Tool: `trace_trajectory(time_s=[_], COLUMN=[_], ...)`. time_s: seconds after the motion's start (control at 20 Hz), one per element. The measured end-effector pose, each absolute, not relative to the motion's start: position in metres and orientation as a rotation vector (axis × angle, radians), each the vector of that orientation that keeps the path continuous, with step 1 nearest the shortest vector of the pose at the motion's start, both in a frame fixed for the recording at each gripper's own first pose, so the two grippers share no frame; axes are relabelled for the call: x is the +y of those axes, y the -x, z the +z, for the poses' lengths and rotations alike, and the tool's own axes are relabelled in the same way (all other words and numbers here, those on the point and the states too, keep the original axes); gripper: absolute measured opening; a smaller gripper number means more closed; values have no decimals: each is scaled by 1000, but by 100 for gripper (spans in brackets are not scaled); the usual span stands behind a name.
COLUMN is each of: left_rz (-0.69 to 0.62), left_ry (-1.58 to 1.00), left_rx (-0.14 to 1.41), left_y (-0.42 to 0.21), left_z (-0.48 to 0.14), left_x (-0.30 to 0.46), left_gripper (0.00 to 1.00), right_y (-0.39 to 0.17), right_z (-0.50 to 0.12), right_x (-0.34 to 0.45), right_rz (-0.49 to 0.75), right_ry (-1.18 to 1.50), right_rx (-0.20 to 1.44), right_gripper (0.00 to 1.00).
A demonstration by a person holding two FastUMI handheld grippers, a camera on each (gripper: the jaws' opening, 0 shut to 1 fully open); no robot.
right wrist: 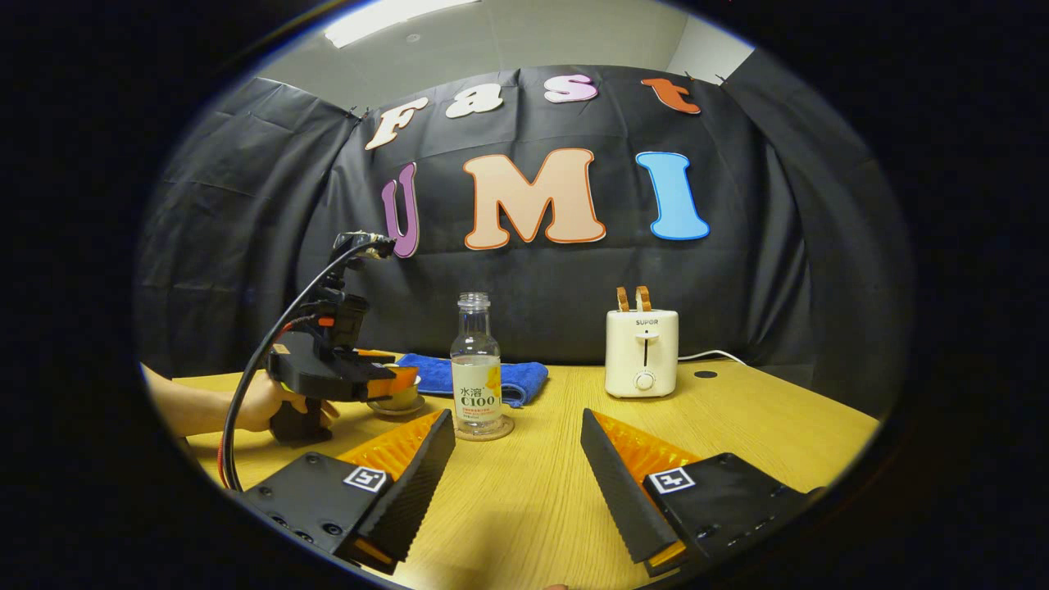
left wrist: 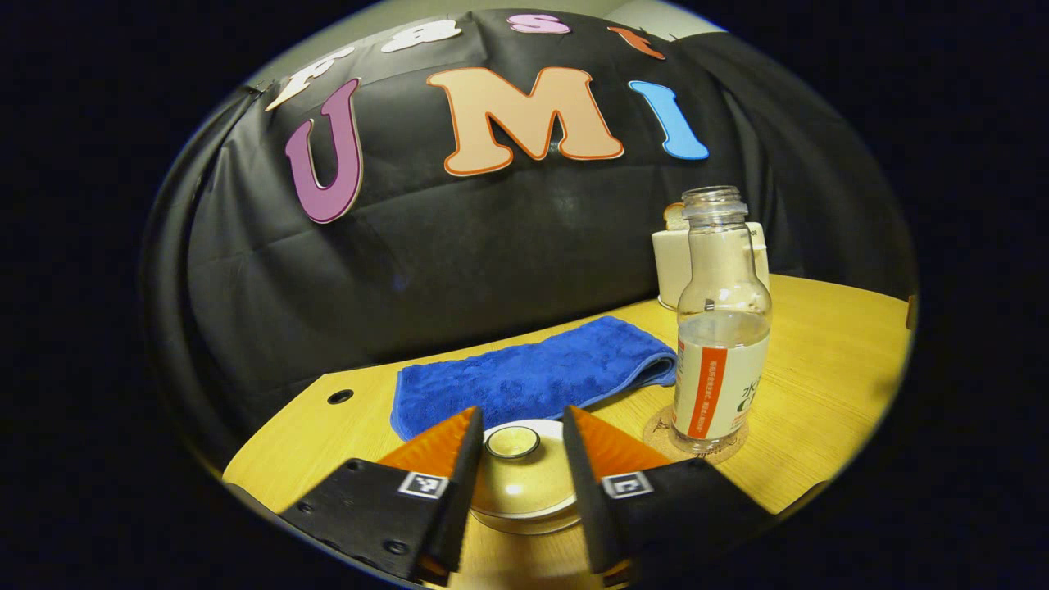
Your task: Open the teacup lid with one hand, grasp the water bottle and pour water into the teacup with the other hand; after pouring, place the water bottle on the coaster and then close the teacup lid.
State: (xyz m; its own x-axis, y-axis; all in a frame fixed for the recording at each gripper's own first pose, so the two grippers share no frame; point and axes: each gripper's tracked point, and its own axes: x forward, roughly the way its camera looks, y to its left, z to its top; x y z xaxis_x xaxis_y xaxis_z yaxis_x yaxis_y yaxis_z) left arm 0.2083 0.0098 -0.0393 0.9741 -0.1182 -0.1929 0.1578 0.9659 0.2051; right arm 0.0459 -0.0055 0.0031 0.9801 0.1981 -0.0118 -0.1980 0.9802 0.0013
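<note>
cream ceramic, that's the teacup lid (left wrist: 518,467), and it's sitting on the teacup (right wrist: 399,400) with the little round knob (left wrist: 512,442) dead centre between the left gripper (left wrist: 516,438) fingers. the fingers are spread apart either side of the knob, not pressing on it as far as i can see, so i'd call them open around it. whether the lid is fully seated i can't tell from here, it looks flat on the cup though.

the water bottle (left wrist: 719,328) is standing upright on the round cork coaster (left wrist: 656,426), cap off, roughly half full, just to the right of the cup in the left gripper view. so going by how things lie, this reads as either the very start (lid about to come off) or the very end (lid just set back). honestly can't say which.

the right gripper (right wrist: 516,459) hangs low over the wooden worktop (right wrist: 737,426) with its 2 fingers wide open and nothing between them, bottle well ahead of it.

if it's the start, the next move needs the left fingers to close on that small knob squarely and lift straight up so the cup doesn't drag. then the right one goes in for the bottle body.

blue towel (left wrist: 524,381) and a white toaster (right wrist: 642,352) sit at the back, out of the way.
</note>
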Motion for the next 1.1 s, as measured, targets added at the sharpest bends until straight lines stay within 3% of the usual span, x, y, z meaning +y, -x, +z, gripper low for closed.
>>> trace_trajectory(time_s=[0.05, 0.1, 0.15, 0.2, 0.4, 0.5, 0.6, 0.65, 0.7, 0.8, 0.85, 1.05, 1.1], left_rz=[-130, -132, -136, -140, -134, -125, -85, -72, -80, -83, -76, -123, -119], left_ry=[-218, -210, -203, -202, -207, -200, -191, -192, -200, -239, -268, -308, -281], left_rx=[174, 165, 158, 156, 159, 144, 102, 75, 58, 28, 8, -9, -12], left_y=[-209, -207, -207, -207, -207, -206, -200, -195, -188, -164, -149, -95, -82], left_z=[-38, -35, -34, -35, -35, -32, -25, -19, -17, -12, -8, -8, -7], left_x=[11, 11, 10, 10, 11, 14, 20, 22, 18, 15, 15, 3, 6], left_gripper=[66, 78, 80, 84, 92, 94, 95, 95, 95, 95, 95, 96, 95], right_y=[-46, -45, -45, -45, -45, -45, -45, -45, -44, -44, -45, -45, -44], right_z=[4, 4, 4, 4, 4, 4, 4, 4, 4, 5, 4, 4, 3], right_x=[-5, -5, -5, -5, -5, -5, -5, -5, -5, -5, -5, -6, -5], right_rz=[199, 199, 199, 199, 198, 198, 198, 198, 198, 198, 198, 197, 197], right_ry=[0, 0, 0, 0, 0, 0, 1, 1, 1, 1, 1, 1, 1], right_rx=[13, 12, 13, 12, 13, 13, 13, 13, 13, 13, 13, 12, 13], right_gripper=[94, 99, 94, 99, 99, 94, 94, 99, 94, 94, 99, 94, 99])
